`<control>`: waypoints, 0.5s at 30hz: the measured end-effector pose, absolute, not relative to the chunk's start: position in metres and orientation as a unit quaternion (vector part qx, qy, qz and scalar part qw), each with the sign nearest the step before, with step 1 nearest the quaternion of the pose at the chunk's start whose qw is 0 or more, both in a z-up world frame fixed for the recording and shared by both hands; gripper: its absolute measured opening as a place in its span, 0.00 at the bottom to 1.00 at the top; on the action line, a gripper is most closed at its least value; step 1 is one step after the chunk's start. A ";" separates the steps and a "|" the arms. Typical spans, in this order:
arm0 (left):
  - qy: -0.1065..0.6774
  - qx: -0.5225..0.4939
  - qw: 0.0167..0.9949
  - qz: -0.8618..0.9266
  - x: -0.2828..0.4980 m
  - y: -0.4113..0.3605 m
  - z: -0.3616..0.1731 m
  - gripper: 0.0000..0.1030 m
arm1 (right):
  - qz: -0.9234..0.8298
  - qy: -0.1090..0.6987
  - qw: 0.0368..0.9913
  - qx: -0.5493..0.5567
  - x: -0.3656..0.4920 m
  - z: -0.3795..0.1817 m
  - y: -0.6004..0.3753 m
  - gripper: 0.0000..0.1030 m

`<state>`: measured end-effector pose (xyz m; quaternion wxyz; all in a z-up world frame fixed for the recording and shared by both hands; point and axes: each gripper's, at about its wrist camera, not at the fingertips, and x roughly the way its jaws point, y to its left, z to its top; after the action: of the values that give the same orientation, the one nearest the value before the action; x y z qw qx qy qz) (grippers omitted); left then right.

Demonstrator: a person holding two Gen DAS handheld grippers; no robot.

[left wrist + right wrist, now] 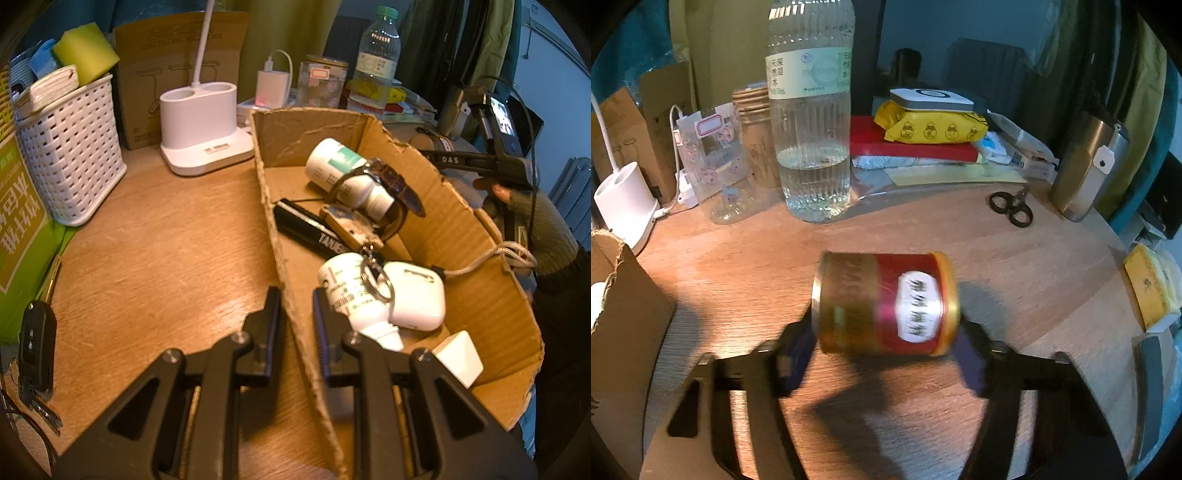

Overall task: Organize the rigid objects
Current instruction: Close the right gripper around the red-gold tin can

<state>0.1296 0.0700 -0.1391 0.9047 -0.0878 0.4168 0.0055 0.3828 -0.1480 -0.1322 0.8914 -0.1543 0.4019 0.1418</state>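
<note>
The left claw [295, 306] is seen clamped on the cardboard box [476, 258] wall, steadying it. Between the right claw [886, 350] pads, the red tin [886, 302] lies sideways on the table [738, 258], apparently gripped. Next, a lift into the box is judged necessary.

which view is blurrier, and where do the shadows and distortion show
Right wrist view: the can between the right gripper jaws is smeared by motion blur, its label unreadable; dark shadows fall on the table under and right of it. Left wrist view: sharper, the box contents crisp under warm light; fisheye bends the basket and the box walls, with dark corners in both views.
</note>
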 end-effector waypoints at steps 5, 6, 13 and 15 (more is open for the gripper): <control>0.417 -0.088 0.905 0.006 0.130 0.070 -0.139 0.18 | 0.146 0.399 0.893 -0.150 0.380 -0.129 -0.148 0.63; 0.417 -0.088 0.905 0.006 0.130 0.070 -0.139 0.18 | 0.145 0.397 0.894 -0.151 0.379 -0.129 -0.147 0.63; 0.417 -0.088 0.905 0.006 0.130 0.070 -0.139 0.18 | 0.154 0.388 0.895 -0.155 0.369 -0.123 -0.144 0.63; 0.417 -0.088 0.905 0.005 0.130 0.070 -0.139 0.18 | 0.157 0.385 0.896 -0.154 0.364 -0.121 -0.143 0.63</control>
<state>0.1299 0.0700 -0.1391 0.9047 -0.0879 0.4169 0.0055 0.3644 -0.1434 -0.1208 0.8963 -0.1536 0.3853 0.1568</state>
